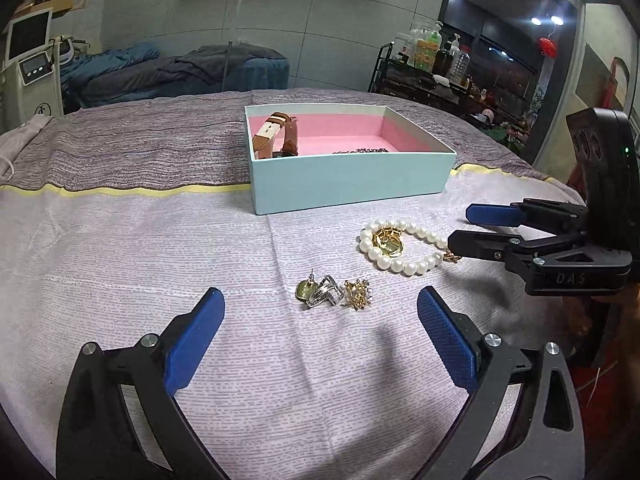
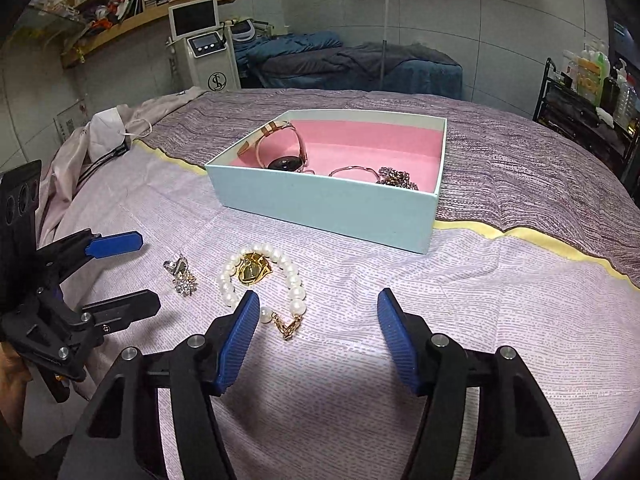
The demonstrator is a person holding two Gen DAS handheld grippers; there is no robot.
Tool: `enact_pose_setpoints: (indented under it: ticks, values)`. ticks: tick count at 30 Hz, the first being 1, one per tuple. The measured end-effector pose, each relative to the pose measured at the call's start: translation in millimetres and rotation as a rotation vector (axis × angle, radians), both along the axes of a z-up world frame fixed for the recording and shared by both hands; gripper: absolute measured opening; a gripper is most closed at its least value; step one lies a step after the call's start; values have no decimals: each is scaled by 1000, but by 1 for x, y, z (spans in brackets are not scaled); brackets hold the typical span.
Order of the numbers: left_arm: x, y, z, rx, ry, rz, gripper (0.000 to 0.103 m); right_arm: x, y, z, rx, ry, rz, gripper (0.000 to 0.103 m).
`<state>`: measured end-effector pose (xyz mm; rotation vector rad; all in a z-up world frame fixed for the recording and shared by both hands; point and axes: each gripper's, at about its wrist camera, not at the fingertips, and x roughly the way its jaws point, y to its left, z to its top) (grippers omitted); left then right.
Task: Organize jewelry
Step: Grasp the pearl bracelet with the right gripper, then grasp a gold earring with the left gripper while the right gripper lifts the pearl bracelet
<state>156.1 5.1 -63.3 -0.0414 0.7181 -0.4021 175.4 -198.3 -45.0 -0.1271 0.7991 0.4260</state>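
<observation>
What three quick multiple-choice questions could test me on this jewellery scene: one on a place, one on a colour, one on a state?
1. Where is the watch?
A. in the box
B. on the cloth
C. in a gripper

2. What colour lines the box?
A. green
B. pink
C. black

3. What does the right hand-held gripper hold?
A. the pearl bracelet
B. a ring
C. nothing

Answers:
1 A, it stands inside the box walls.
2 B, pink shows inside.
3 C, its pads stand apart, and the pearl bracelet lies on the cloth.
</observation>
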Motion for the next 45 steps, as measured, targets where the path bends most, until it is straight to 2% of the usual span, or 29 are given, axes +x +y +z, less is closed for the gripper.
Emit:
enact_pose_setpoints:
  ticks: [3, 6, 9, 12, 14, 21, 24, 26, 30, 32, 35, 39, 45]
  values:
    - [-1, -1, -4, -11, 19, -2, 78, -1, 4, -3, -6, 7, 3, 55]
    - [-3, -1, -6, -46, 37, 6, 64, 2, 6, -5, -5, 22, 0, 47]
    - [-5, -6, -4, -76, 45, -11, 56, 5, 6, -6, 10, 35, -6, 43]
    - [-5, -16, -6, -58, 63, -38, 46, 10, 5, -5, 28, 50, -8, 39]
    - [-4, -23, -5, -49, 64, -48, 43, 11, 7, -5, 23, 52, -3, 35]
    - [3, -28, -5, -48, 75, -40, 41, 15, 16, -8, -2, 65, 14, 31]
    - [7, -34, -5, 27, 47, -33, 29, 17, 17, -11, -13, 64, 12, 27]
    - [8, -37, -6, 53, 35, -39, 27, 18, 18, -12, -14, 66, 10, 25]
    - [10, -36, -6, 47, 38, -34, 21, 17, 22, -12, -57, 43, 13, 19]
    - [10, -35, -6, 48, 36, -30, 19, 14, 27, -13, -78, 31, 28, 11]
    - [8, -35, -6, 45, 35, -29, 17, 11, 30, -14, -96, 13, 31, 9]
    - [6, -32, -5, 27, 36, -20, 17, 8, 26, -10, -35, 0, 35, 9]
    - [0, -26, 5, 3, 17, -12, 17, -7, 28, 10, 16, -91, 97, 9]
